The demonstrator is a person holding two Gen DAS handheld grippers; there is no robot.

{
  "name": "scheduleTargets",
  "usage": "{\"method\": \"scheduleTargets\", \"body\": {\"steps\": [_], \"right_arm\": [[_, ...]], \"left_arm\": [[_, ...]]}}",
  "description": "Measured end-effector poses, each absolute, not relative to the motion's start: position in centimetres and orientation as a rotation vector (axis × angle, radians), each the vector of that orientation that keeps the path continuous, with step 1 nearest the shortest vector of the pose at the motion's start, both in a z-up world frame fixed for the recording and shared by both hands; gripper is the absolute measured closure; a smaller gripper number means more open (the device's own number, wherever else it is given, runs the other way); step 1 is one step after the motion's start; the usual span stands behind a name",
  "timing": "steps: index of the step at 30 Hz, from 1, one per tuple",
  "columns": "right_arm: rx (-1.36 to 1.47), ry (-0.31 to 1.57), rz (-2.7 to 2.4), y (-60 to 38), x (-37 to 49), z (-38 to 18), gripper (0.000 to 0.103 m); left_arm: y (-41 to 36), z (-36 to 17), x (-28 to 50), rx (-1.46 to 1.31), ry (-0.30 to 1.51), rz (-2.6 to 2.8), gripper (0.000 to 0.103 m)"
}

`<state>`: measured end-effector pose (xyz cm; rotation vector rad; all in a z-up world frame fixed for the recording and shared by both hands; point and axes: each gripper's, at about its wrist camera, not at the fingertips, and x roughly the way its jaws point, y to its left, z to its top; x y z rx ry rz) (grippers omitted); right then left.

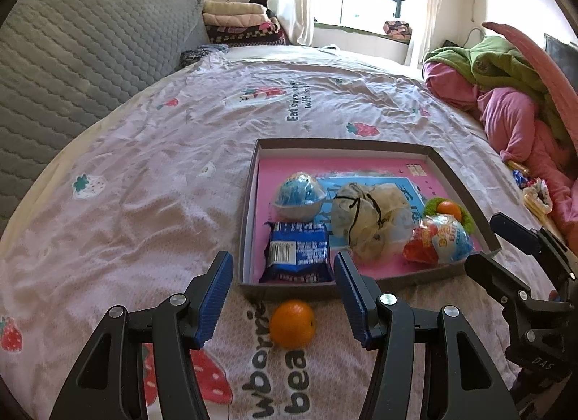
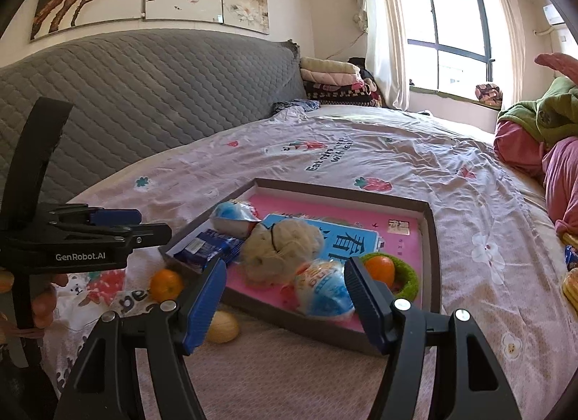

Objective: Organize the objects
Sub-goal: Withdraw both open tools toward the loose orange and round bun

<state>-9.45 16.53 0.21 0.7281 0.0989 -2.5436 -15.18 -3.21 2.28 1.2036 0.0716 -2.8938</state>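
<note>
Orange mandarin (image 1: 292, 323) on bedsheet (image 1: 144, 203) between released left claw (image 1: 283, 273); right claw (image 2: 281, 277) likewise released.

At the lower middle of the right wrist view, a pale yellow rounded object (image 2: 223, 328) sits half hidden behind the blue-padded finger (image 2: 206, 302). It is perhaps a fruit. Small print on the dark blue foil snack packet (image 1: 297, 252) is too blurred to read.

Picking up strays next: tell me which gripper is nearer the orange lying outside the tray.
Left. The left gripper brackets the orange; the right gripper hangs over the tray's corner.

both wrist views look low across the bed, sharing the tray (image 1: 466, 189).
</note>
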Motion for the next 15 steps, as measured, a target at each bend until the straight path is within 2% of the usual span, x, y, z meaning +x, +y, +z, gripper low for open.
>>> {"method": "scheduleTargets", "body": {"steps": [15], "right_arm": [[0.727,0.017,-2.584,16.5,-5.9,0.9,0.036]], "left_arm": [[-3.2,3.2,-11.4,1.178,0.05,-2.936,0.043]]}}
